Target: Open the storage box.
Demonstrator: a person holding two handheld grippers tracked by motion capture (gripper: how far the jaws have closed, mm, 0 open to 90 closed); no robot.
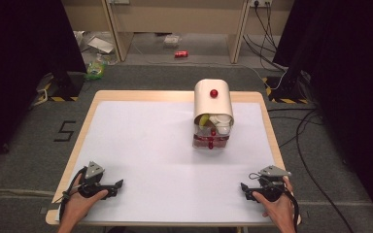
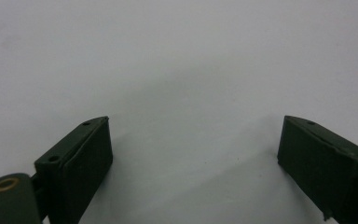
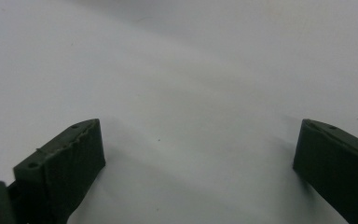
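Bread box (image 1: 213,104) sits far centre-right on worktop (image 1: 141,145), open mouth toward you, food inside. Both grippers near edge, well apart from it. Right gripper (image 1: 245,187) nearer; left gripper (image 1: 118,184) farther. Fingers spread on both, empty.

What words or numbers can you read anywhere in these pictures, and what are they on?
"5": a black figure marked on the grey floor left of the table.
The red can on the floor beyond the table: print too small to read.
The cream container with the red knob: no writing to be seen.
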